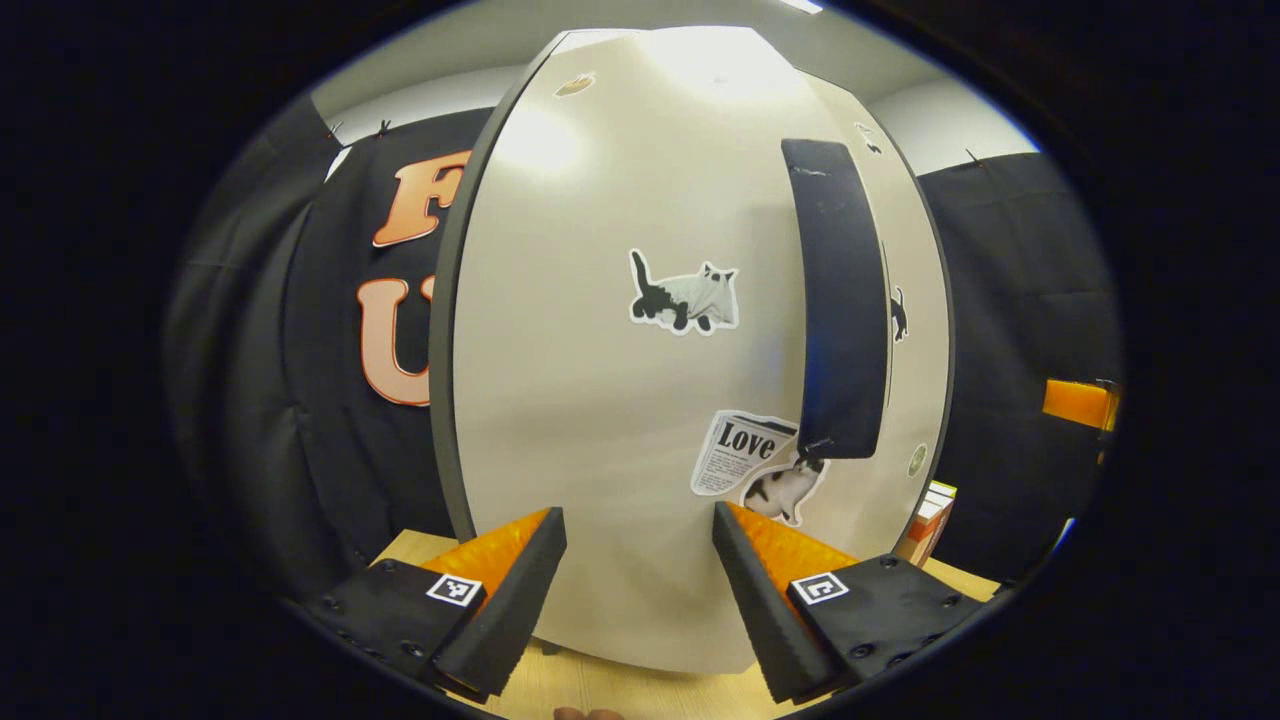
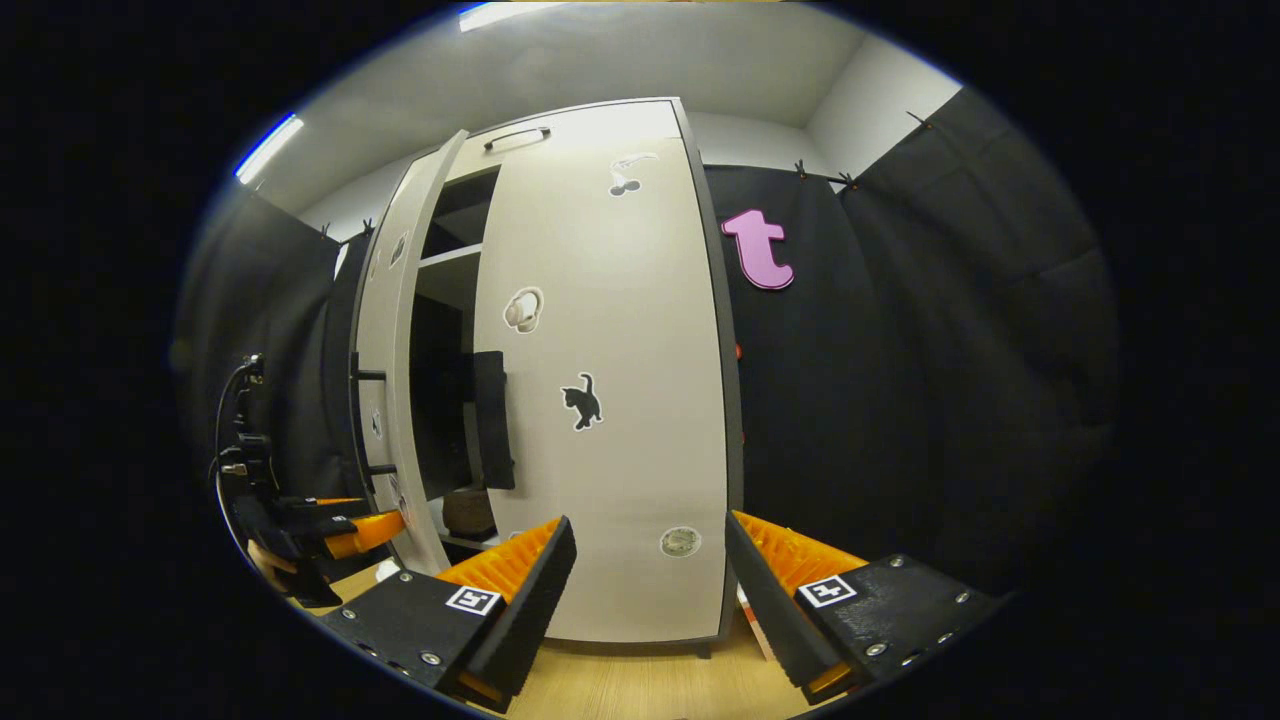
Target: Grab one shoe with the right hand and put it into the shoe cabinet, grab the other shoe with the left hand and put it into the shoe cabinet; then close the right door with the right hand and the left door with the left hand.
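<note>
Both grippers face the shoe cabinet, jaws spread wide and holding nothing.

In the left gripper view, the left gripper (image 1: 640, 575) is close up to the left door (image 1: 620, 400), which sits just past its jaws. The door is smooth, pale and flat, with cat stickers (image 1: 685, 295) and a long dark handle (image 1: 840, 300). In the right gripper view, the right gripper (image 2: 650, 590) points at the right door (image 2: 620, 420), which looks shut, while the left door (image 2: 395, 350) stands partly open. Between them is a dark gap with a shelf (image 2: 455, 255) and something brown, maybe a shoe (image 2: 468, 510), low inside. The tabletop (image 2: 640, 680) is light wood.
</note>
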`<state>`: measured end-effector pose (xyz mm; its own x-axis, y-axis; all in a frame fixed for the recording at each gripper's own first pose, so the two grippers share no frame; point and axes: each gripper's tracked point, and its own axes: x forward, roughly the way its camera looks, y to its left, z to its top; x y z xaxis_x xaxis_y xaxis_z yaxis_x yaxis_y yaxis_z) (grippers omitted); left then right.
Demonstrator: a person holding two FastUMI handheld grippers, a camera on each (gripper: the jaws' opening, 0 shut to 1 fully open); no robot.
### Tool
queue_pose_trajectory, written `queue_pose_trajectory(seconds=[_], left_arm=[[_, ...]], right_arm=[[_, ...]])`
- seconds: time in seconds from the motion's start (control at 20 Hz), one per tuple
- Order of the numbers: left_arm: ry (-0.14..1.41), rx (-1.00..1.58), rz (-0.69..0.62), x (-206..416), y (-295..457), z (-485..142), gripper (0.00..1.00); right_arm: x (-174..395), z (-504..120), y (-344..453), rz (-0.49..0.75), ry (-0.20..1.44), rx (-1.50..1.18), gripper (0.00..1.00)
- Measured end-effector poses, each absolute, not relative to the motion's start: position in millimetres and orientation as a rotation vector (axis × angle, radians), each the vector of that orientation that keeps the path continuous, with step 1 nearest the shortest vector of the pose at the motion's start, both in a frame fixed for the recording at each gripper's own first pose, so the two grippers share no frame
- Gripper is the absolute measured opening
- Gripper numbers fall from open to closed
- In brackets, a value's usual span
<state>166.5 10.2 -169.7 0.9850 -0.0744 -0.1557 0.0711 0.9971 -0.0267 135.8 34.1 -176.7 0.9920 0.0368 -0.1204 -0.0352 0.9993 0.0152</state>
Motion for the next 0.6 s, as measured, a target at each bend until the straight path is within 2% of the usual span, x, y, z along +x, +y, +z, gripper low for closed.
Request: queue_pose_trajectory(seconds=[0.05,0.1,0.35,0.6], left_arm=[[0.155,-0.021,-0.069,168.5,10.5,-169.1,0.97],[0.155,-0.019,-0.066,171.4,9.4,-170.5,0.94],[0.141,-0.015,-0.050,186.2,7.3,-174.5,0.94],[0.131,0.012,-0.023,184.8,7.0,-172.1,0.99]], right_arm=[[137.2,-177.3,33.1,0.034,0.122,0.012,0.92],[139.5,-178.4,32.0,0.032,0.122,0.013,0.93],[147.9,-187.2,31.7,0.037,0.136,0.009,0.92],[157.0,-195.1,33.6,0.040,0.147,0.006,0.93]])
